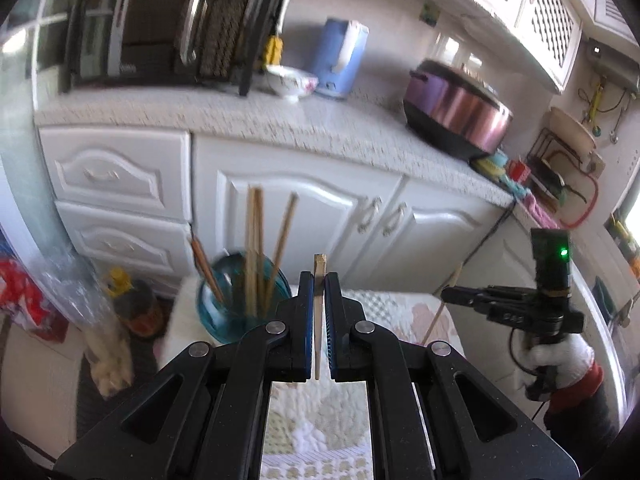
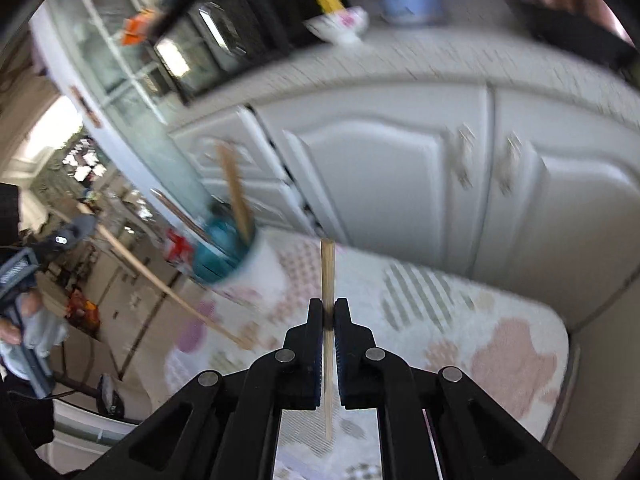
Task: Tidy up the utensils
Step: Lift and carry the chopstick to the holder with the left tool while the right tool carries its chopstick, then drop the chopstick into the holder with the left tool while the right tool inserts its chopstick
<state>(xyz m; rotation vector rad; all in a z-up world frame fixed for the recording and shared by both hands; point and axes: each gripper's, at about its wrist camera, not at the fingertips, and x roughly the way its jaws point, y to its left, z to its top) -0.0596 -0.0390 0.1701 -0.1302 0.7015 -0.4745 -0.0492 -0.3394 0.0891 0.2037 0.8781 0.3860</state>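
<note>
Partway done: several chopsticks already stand in the teal cup (image 1: 240,300) at far left. My left gripper (image 1: 319,320) and right gripper (image 2: 328,344) each clamp one chopstick (image 1: 319,280), both not yet delivered.

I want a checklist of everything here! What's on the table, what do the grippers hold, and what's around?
Surface: quilted floral tablecloth.
Job's things: teal glass cup holding several wooden chopsticks.
Clutter: nothing seen on the cloth.
Grippers: left gripper shut on a wooden chopstick; right gripper shut on another wooden chopstick.
Cables: thin dark cable down the cabinet.
Surroundings: white cabinets, purple rice cooker, blue kettle.
</note>
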